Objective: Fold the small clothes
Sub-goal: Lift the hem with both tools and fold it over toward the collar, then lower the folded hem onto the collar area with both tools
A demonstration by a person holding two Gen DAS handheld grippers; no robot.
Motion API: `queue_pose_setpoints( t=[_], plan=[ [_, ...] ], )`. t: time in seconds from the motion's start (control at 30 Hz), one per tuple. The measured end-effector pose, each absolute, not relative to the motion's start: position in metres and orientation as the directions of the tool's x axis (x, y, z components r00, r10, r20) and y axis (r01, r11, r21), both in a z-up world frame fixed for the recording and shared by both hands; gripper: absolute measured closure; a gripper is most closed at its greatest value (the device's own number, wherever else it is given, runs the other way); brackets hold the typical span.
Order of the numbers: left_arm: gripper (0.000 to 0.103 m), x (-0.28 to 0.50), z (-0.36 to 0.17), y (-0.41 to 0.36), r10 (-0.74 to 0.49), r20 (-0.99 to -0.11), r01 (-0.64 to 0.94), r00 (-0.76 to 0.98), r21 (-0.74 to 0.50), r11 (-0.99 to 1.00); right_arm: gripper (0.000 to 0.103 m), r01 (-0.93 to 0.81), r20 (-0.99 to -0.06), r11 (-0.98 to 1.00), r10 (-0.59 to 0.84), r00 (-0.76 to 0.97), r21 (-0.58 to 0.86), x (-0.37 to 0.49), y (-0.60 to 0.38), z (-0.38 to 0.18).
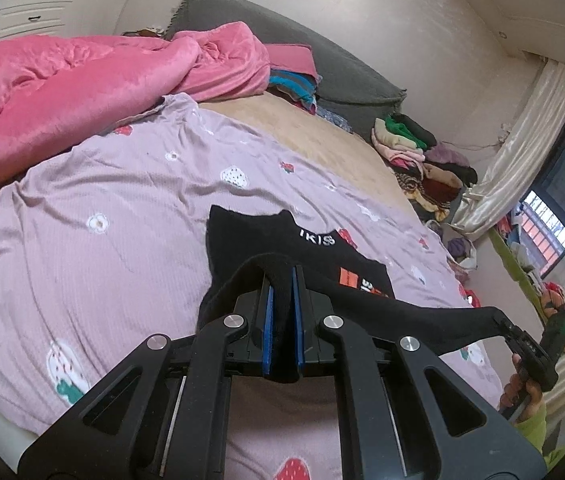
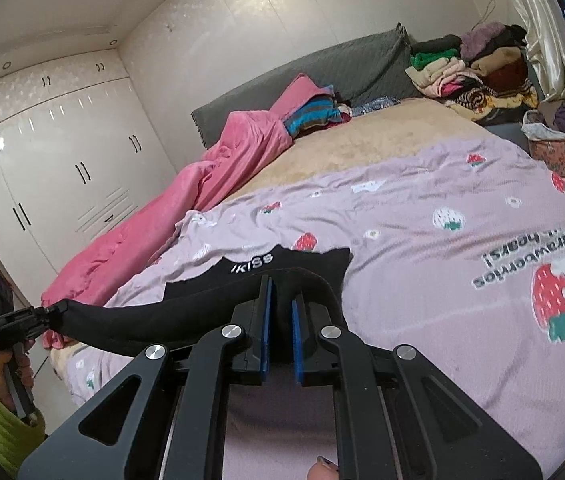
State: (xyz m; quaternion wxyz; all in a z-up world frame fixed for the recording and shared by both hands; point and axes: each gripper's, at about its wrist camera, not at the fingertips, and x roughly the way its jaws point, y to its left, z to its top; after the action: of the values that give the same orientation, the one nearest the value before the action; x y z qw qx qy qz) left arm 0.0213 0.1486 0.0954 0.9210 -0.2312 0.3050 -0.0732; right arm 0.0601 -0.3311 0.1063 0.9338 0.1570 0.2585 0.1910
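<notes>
Black fabric of the small garment (image 1: 282, 248) hangs stretched over the lilac strawberry-print sheet (image 1: 102, 200) on the bed, one end pinched between the nearly closed fingers of the left gripper (image 1: 282, 280), the other end likewise clamped in the right gripper (image 2: 280, 292).

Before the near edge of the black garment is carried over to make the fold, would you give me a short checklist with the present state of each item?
1. Left gripper shut on black garment: ok.
2. Right gripper shut on its near edge: ok.
3. Edge taut between grippers: ok.
4. Far part lying flat on lilac sheet: ok.
5. Pink blanket apart from garment: ok.
6. Layers pinched evenly: cannot tell.
</notes>
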Motion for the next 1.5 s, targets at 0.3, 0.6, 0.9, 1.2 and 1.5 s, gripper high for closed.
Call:
queue_pose_setpoints(
  t=[0.3,0.6,0.9,1.2,1.5],
  plan=[
    [0.101,0.053,0.105,0.151,-0.243,-0.541,-0.026,0.805,-0.442,0.897,0.095,-0.261,-0.416,0.891,0.411,0.811,0.371,0.093,-0.325,0.116],
    [0.101,0.085,0.108,0.145,-0.192,-0.557,-0.043,0.808,-0.381,0.924,0.095,-0.229,-0.437,0.911,0.371,0.820,0.343,0.122,-0.320,0.112],
    [0.101,0.110,0.091,0.139,-0.136,-0.599,-0.066,0.789,-0.303,0.951,0.095,-0.198,-0.484,0.926,0.341,0.806,0.322,0.148,-0.313,0.091],
    [0.101,0.131,0.063,0.139,-0.097,-0.643,-0.100,0.759,-0.263,0.960,0.095,-0.173,-0.530,0.948,0.294,0.795,0.267,0.168,-0.302,0.067],
    [0.101,0.151,0.043,0.137,-0.071,-0.674,-0.127,0.736,-0.240,0.962,0.094,-0.152,-0.574,0.961,0.260,0.777,0.230,0.185,-0.291,0.047]
  ],
)
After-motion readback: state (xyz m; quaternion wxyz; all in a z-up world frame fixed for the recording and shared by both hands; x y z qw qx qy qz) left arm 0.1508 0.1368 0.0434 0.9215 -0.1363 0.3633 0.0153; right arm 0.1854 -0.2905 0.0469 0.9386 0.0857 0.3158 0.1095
